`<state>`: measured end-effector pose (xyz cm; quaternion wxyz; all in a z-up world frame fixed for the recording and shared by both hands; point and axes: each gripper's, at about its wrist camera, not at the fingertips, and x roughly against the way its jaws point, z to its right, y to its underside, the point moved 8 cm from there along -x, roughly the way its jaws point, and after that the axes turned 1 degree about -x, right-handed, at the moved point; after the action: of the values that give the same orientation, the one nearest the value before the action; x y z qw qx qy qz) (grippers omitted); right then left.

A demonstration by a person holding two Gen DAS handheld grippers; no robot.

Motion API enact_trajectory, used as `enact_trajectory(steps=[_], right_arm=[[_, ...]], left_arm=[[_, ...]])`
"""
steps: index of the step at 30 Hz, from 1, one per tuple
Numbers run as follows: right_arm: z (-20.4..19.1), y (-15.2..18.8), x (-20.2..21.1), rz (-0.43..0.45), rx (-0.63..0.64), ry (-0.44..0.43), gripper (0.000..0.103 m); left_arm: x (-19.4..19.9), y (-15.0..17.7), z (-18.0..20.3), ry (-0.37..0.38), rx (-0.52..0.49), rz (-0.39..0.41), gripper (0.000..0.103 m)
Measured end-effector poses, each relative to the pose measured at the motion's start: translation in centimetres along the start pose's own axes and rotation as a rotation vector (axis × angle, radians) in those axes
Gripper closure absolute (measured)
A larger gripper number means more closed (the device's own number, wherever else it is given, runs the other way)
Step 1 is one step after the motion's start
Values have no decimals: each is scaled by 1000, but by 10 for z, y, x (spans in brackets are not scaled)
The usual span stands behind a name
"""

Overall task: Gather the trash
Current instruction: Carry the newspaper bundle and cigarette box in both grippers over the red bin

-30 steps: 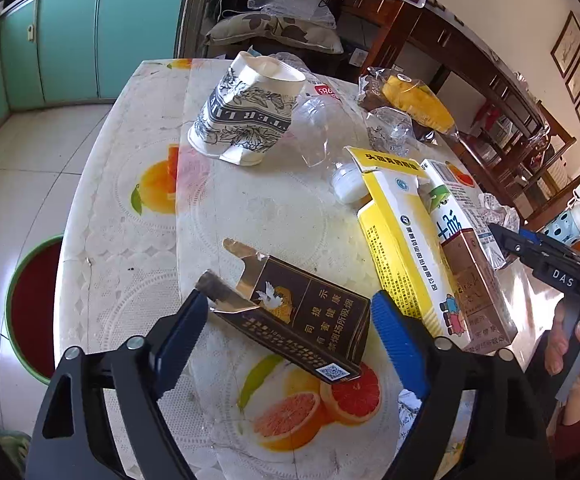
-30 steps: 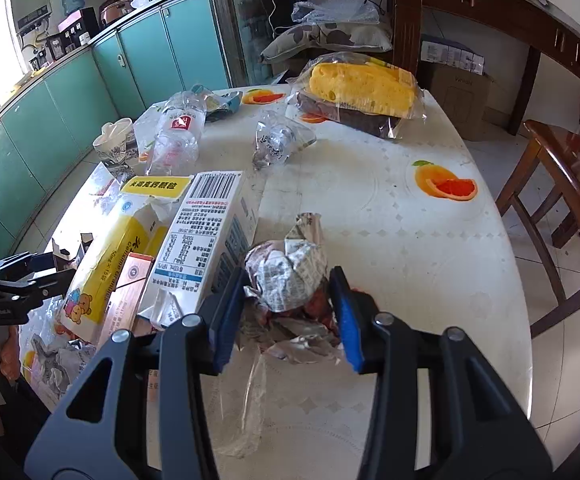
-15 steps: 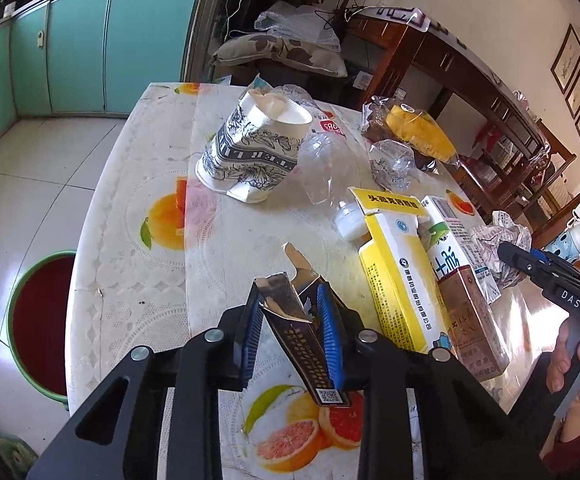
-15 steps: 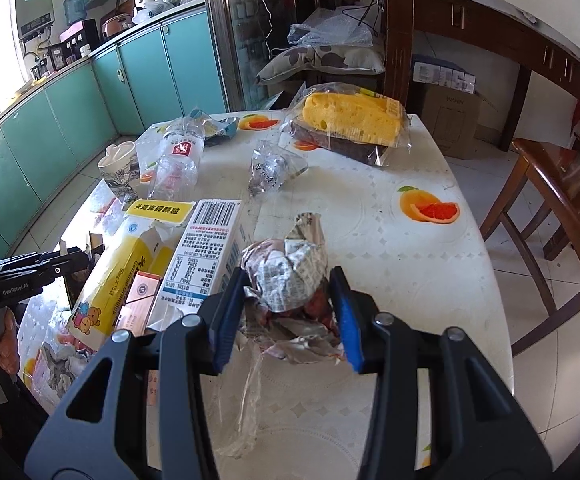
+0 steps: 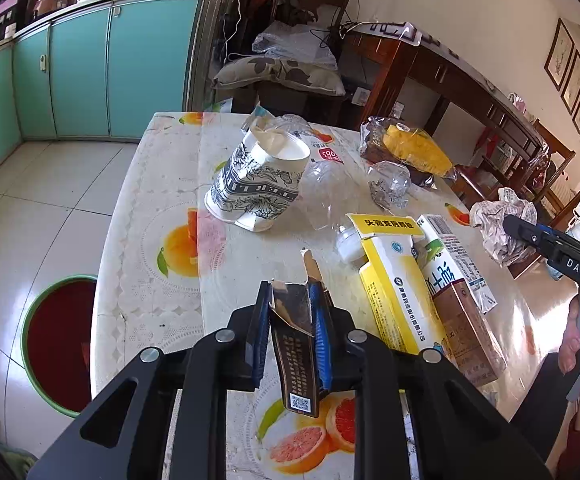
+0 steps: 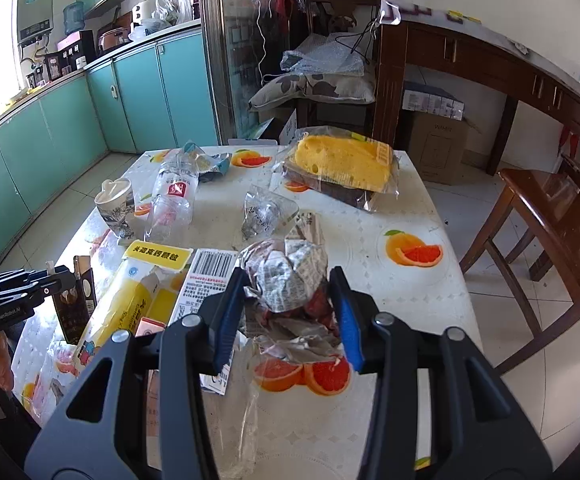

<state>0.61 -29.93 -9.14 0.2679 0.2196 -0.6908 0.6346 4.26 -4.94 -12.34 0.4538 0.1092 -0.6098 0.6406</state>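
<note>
The left gripper [image 5: 293, 322], jaws just closing, pinches an opened cigarette pack [image 5: 295, 354]; the right gripper [image 6: 289, 312] clamps a crumpled wrapper [image 6: 286, 280]. Only the left view shows the floor's red basin [image 5: 60, 344].

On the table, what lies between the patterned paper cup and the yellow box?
In the left wrist view, a crushed clear plastic bottle lies between the paper cup and the yellow box, its white cap towards the box.

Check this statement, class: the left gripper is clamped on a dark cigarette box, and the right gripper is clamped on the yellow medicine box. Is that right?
Not quite. The left gripper is indeed clamped on the dark cigarette box, its jaws having just closed on it. But the right gripper holds a crumpled wrapper, not the yellow medicine box, which lies on the table. The right wrist view shows this.
</note>
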Motion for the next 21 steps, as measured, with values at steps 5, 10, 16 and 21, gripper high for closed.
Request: enact_trajectory(steps=[5,10,16,21], right_arm=[[-11,-13,8,44,32,8,61],[-22,-24,13,79,70,14,61],[-31,-31,17,101,67,-6,61],[-38,-34,17,110,58,-31,61]], left_arm=[[6,-4,0,-20,-13,23,86],[10,-8,1,-20,-15,42,86],[15,-11,0,-41,-27,64,86],[18,-13,-2,-45,-23,74,86]])
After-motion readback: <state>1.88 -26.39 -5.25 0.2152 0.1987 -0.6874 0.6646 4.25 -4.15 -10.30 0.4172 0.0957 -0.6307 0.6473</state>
